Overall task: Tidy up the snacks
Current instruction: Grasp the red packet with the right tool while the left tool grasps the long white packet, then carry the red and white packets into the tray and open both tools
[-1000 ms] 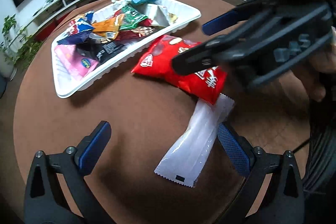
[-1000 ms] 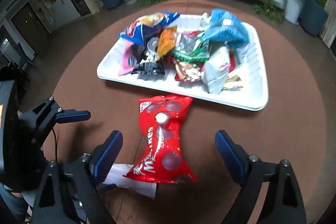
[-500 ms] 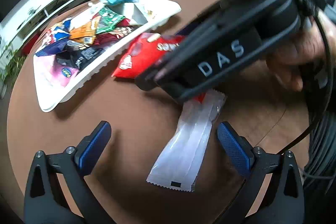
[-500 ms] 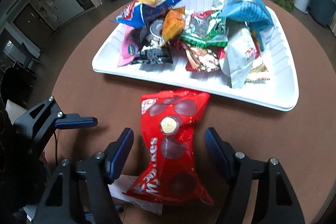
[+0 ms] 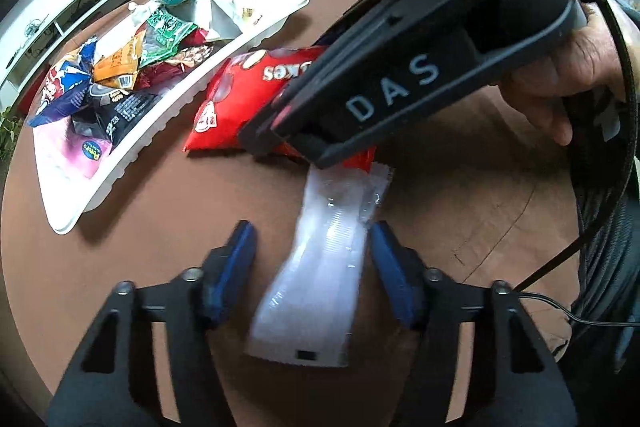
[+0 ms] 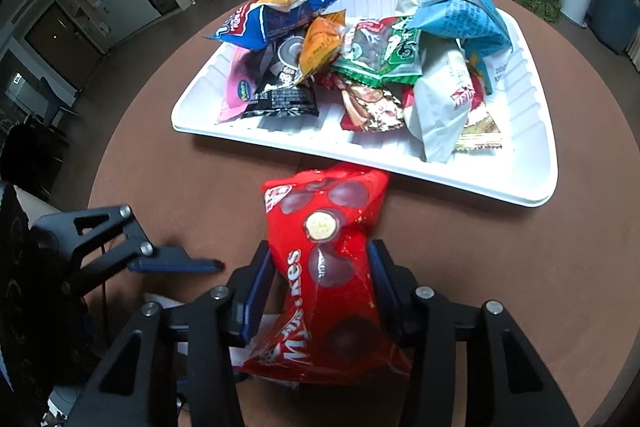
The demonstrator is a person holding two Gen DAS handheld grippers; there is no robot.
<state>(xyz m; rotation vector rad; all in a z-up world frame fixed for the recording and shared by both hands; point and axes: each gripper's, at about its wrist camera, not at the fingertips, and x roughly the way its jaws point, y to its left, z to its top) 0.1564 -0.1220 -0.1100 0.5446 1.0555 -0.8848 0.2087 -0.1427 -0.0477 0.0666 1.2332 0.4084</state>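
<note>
Round brown desk (image 6: 192, 187), potted plants and a low white shelf behind it. White tray (image 6: 460, 179) on the desk, heaped with snack packets: blue bag (image 6: 460, 11), green packet (image 6: 380, 59), orange packet (image 6: 320, 43), black packet (image 6: 280, 95). Red snack bag (image 6: 332, 267) lies on the desk just in front of the tray; right tongs (image 6: 322, 291) have just been closing and both pads now press its sides, bag pinched at the waist. White packet (image 5: 324, 267) lies beside the red bag, one end tucked under it. Left tongs (image 5: 312, 267) have just been closing around it; right pad touching, left pad still a gap away. A hand (image 5: 568, 83) holds the right tool.
</note>
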